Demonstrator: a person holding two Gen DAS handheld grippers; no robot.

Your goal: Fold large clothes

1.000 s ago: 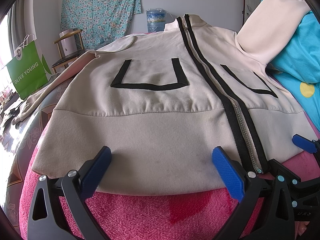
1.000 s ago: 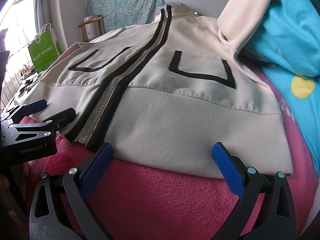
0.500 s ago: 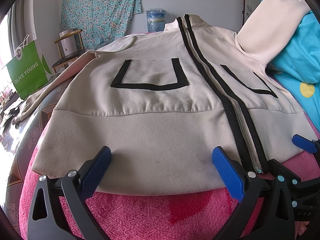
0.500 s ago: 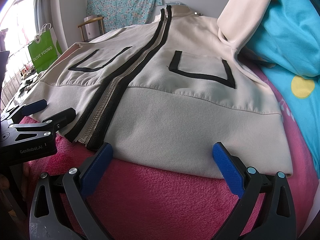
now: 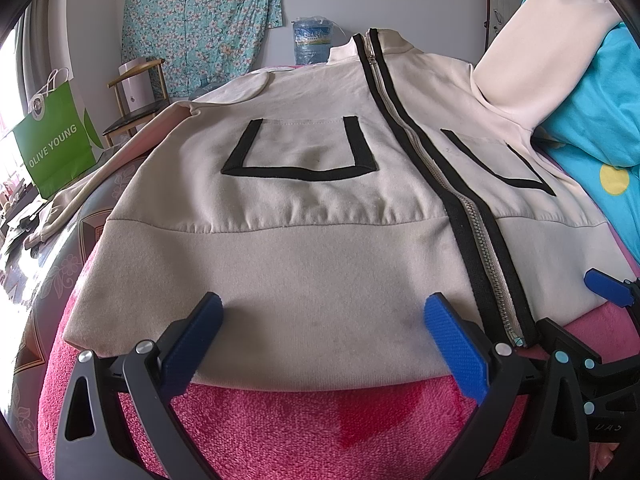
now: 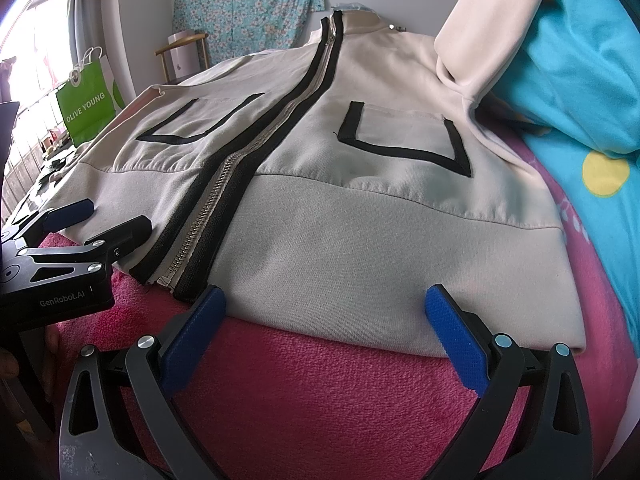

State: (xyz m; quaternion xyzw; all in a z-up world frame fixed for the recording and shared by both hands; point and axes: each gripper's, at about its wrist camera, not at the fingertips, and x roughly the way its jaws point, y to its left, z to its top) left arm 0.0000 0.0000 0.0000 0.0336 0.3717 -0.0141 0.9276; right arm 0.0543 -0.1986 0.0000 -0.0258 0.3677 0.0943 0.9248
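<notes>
Cream zip jacket, flat on pink blanket, hem just ahead of both grippers. L gripper: fingers apart, pads over hem. R gripper: fingers apart, tips at hem edge

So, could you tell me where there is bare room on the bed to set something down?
The free patch is the pink blanket strip between the jacket hem and both open grippers, left and right. A narrower strip runs between the jacket's side and the blue quilt. The rest is crowded: the jacket covers the middle, its sleeve draped on the quilt.
</notes>
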